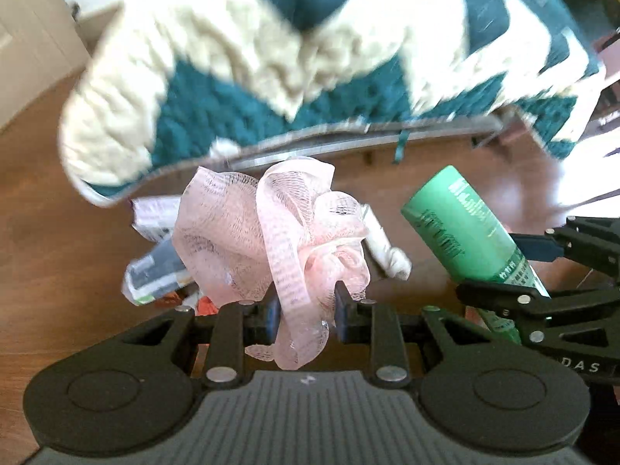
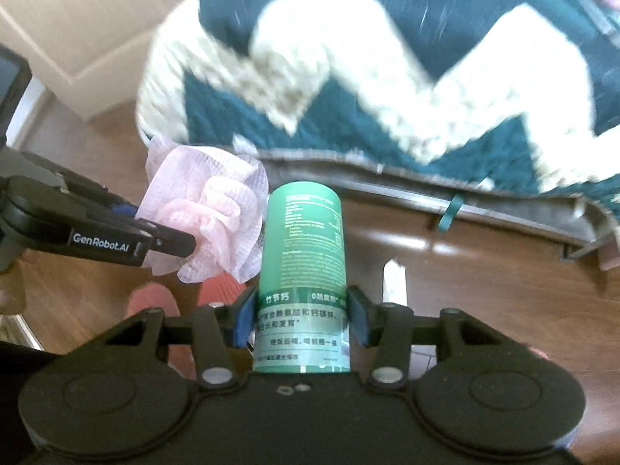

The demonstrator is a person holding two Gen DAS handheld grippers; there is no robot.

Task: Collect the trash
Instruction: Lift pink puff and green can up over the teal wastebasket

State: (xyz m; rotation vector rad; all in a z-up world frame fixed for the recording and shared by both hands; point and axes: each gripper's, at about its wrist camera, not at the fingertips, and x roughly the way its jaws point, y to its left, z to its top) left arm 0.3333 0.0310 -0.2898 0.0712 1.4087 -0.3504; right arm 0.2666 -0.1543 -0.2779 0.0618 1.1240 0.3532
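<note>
My left gripper (image 1: 306, 310) is shut on a pink mesh bath sponge (image 1: 267, 232), which hangs bunched above the wooden floor. The same pink sponge (image 2: 209, 213) shows at the left of the right wrist view, with the left gripper (image 2: 162, 242) pinching it. My right gripper (image 2: 302, 317) is shut on a green cylindrical bottle (image 2: 302, 255) with white print, its blue pads against the sides. In the left wrist view that green bottle (image 1: 465, 228) and the right gripper (image 1: 515, 271) sit at the right. Crumpled wrappers (image 1: 155, 267) and a white scrap (image 1: 387, 248) lie on the floor below the sponge.
A bed with a teal and cream zigzag blanket (image 1: 271, 58) fills the upper half of both views, its grey frame edge (image 2: 465, 201) running across. Brown wood floor (image 2: 484, 290) lies beneath. A cream cabinet (image 2: 89, 19) stands at the upper left. A red item (image 2: 151, 302) shows beneath the grippers.
</note>
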